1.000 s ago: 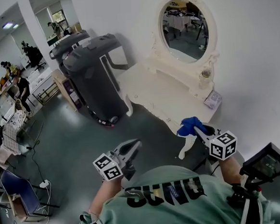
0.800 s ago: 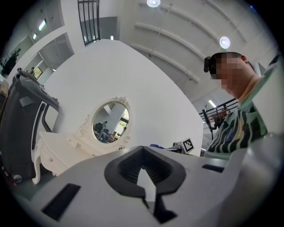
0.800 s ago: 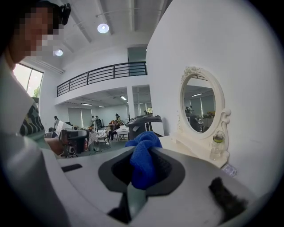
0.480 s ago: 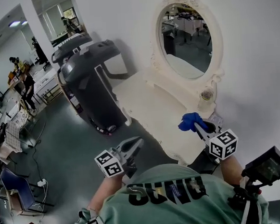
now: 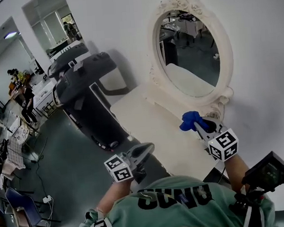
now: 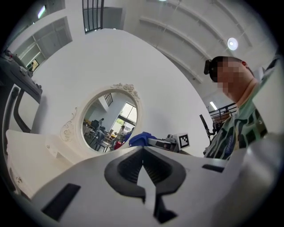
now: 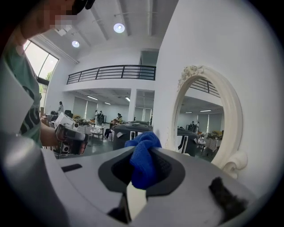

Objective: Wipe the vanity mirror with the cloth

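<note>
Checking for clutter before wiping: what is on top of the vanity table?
The visible top of the vanity table shows nothing on it. Its right end, below the mirror, is covered by the blue cloth and the right gripper, so anything there is hidden.

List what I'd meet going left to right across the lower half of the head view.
Blue chair → left claw → blue cloth, pinched in the right claw → black device at the far right.
</note>
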A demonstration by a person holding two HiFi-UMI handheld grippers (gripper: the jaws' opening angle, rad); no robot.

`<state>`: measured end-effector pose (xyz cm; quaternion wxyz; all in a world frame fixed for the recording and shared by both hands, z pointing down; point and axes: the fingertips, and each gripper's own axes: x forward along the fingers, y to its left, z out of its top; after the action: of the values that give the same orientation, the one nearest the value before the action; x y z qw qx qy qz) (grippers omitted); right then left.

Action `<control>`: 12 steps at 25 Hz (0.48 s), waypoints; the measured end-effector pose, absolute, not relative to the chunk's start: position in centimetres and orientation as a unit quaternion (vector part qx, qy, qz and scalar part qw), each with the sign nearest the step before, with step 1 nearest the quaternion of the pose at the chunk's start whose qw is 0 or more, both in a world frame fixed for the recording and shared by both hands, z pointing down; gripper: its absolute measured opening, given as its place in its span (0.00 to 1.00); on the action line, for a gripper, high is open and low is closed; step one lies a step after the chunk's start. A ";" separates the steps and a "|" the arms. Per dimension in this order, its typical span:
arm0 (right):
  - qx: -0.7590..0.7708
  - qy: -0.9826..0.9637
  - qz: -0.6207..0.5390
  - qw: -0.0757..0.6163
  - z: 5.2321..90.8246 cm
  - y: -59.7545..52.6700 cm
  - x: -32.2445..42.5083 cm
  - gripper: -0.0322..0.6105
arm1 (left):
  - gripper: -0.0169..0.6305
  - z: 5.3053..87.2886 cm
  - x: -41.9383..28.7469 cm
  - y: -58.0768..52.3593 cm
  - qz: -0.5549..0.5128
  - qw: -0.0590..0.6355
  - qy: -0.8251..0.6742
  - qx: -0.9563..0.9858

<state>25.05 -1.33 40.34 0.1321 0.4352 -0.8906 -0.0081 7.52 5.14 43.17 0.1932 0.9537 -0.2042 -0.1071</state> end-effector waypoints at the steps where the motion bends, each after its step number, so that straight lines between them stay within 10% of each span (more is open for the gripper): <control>1: 0.441 -0.886 -0.018 0.140 40.1 -2.9 24.5 0.13 | 0.04 43.3 7.4 3.5 -0.108 0.193 -0.195 0.956; 12: 0.519 -0.689 -0.361 0.355 31.1 -22.3 19.5 0.13 | 0.04 44.0 5.1 -10.6 -0.121 0.195 -0.121 0.966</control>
<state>19.48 -22.28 31.10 0.3546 0.5188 -0.6892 -0.3608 5.07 -10.63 44.01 0.1946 0.9659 -0.1206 -0.1208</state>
